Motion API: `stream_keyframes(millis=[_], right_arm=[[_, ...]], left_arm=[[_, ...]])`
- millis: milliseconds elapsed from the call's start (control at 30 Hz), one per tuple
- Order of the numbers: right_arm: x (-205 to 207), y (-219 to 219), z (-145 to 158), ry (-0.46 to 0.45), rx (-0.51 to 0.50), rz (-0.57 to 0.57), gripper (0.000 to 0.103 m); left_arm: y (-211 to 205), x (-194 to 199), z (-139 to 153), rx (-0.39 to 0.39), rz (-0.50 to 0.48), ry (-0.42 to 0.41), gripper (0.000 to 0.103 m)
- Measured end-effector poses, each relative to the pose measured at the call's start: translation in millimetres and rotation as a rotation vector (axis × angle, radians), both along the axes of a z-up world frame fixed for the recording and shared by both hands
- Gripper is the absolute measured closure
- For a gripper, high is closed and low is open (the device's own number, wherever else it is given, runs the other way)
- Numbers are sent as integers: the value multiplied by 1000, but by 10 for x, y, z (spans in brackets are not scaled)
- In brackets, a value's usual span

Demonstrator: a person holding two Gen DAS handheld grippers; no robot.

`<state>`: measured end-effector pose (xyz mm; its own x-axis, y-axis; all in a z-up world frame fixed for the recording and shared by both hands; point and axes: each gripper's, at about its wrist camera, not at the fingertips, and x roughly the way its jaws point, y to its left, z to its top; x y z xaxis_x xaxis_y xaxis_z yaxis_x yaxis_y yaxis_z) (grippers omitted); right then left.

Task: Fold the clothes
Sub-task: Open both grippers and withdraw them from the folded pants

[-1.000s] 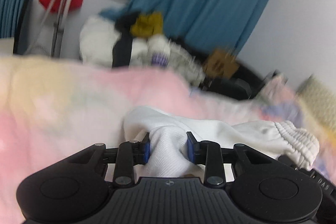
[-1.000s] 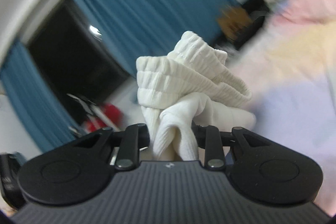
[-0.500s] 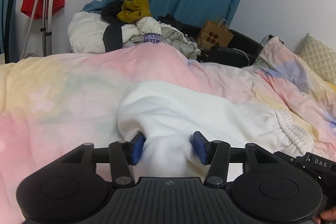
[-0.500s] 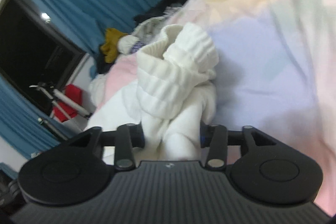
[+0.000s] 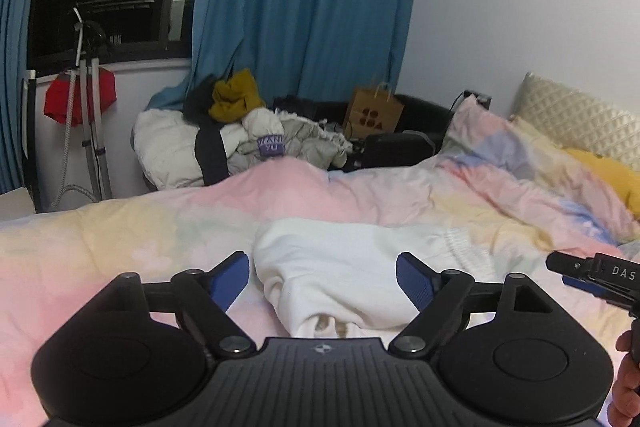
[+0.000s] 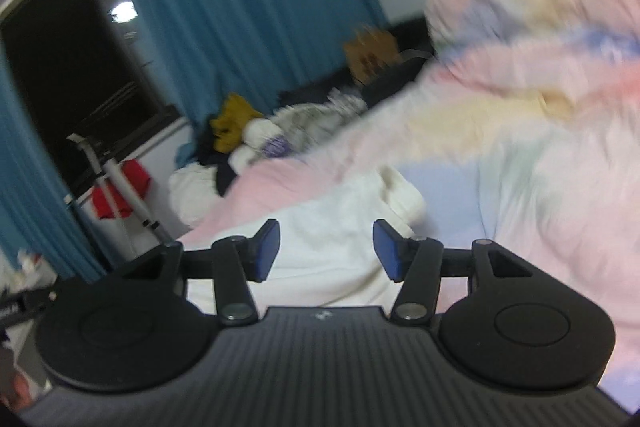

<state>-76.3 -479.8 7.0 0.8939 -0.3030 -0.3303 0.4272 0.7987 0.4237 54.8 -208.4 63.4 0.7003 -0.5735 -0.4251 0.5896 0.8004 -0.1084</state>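
A white knit garment (image 5: 352, 267) lies folded over on the pastel bedspread (image 5: 120, 239), its elastic waistband toward the right. My left gripper (image 5: 322, 277) is open, with blue pads either side of the garment's near end, not gripping it. My right gripper (image 6: 326, 247) is open and empty above the same white garment (image 6: 320, 247); that view is motion-blurred. The right gripper's tip also shows at the right edge of the left wrist view (image 5: 592, 277).
A heap of clothes and bedding (image 5: 240, 143) lies past the far edge of the bed below blue curtains (image 5: 304, 7). A brown paper bag (image 5: 372, 111), a cream pillow (image 5: 576, 119) and a stand with a red cloth (image 5: 80, 95) are around.
Both grippers have opened and let go of the white garment, which now lies flat on the bed. Both have drawn back from it.
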Motion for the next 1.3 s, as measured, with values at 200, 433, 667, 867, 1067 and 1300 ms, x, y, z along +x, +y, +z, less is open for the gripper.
stream_keyframes(millis=[200, 433, 667, 867, 1067, 1300], right_arm=[[-320, 459, 317, -30, -129, 54, 47], [-425, 798, 256, -43, -168, 101, 46], [-395, 952, 3, -40, -169, 73, 39], [-149, 985, -283, 79, -183, 35, 36], [-65, 1119, -335, 104, -254, 43, 15], [-58, 1209, -348, 99, -296, 48, 0]], left_arm=[[426, -678, 245, -46, -5, -51, 0], [725, -1093, 246, -12, 74, -75, 0], [822, -1176, -18, 64, 131, -99, 0], [784, -1153, -256, 105, 125, -98, 0], [858, -1043, -385, 90, 141, -72, 0], [925, -984, -419, 91, 180, -61, 0]])
